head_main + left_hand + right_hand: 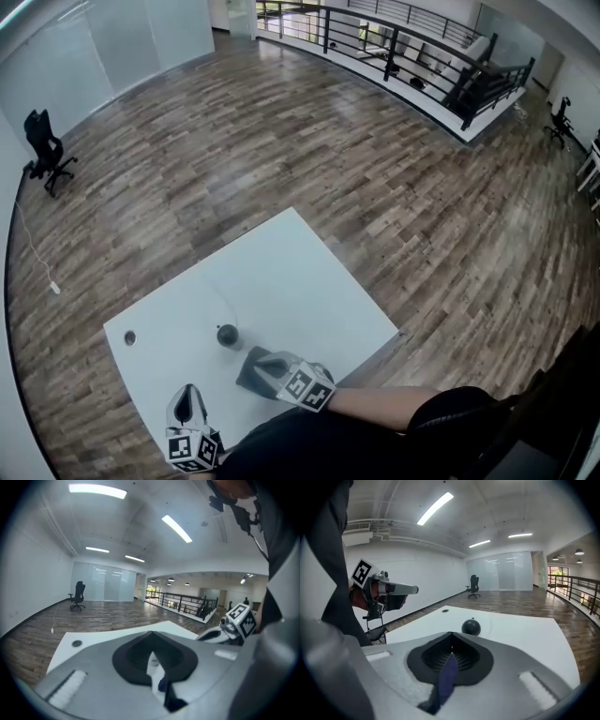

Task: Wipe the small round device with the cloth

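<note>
The small round device [227,335] is a dark ball with a thin cable, sitting on the white table [300,272]; in the right gripper view the device [471,627] lies just beyond the jaws. A dark grey cloth [253,372] hangs bunched at the tip of my right gripper [269,364], right of and nearer than the device. The right gripper [450,660] has its jaws shut, with a bluish strip of cloth pinched between them. My left gripper [189,396] is over the table's near-left part, away from the device, jaws shut and empty [152,660].
A round cable hole [129,337] sits in the table's left corner. Wood floor surrounds the table. A black office chair [45,150] stands far left and a black railing [403,56] runs along the back. The person's dark sleeve covers the table's near edge.
</note>
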Tool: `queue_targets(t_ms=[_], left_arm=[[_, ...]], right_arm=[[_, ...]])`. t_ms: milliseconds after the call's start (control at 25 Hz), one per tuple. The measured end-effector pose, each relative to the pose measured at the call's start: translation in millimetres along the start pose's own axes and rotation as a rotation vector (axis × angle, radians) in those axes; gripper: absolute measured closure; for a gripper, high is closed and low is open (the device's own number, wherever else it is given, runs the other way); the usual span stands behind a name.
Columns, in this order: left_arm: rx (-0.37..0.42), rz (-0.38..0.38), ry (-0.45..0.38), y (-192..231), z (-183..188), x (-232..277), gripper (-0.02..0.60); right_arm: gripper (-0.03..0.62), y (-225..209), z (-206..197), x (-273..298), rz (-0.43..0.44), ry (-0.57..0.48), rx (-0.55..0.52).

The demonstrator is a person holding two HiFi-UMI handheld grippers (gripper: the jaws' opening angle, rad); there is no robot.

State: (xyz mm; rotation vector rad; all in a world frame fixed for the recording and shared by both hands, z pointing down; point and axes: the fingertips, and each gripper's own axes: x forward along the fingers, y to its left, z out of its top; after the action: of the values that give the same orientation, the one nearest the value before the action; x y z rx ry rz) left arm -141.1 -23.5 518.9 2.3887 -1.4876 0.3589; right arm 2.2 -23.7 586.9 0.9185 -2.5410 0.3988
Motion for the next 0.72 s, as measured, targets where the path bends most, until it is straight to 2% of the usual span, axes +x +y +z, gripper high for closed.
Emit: queue_targets(t_ms=[320, 720], left_arm=[[-0.040, 0.026, 0.012, -1, -14, -3, 0.574], [-0.101, 0.098, 0.103, -10, -54, -22, 0.574]], right_arm=[[0.592, -12, -25, 2, -0.021, 0.036, 0.057], [0.592, -10, -41, 5, 0.011, 0.028, 0.154]])
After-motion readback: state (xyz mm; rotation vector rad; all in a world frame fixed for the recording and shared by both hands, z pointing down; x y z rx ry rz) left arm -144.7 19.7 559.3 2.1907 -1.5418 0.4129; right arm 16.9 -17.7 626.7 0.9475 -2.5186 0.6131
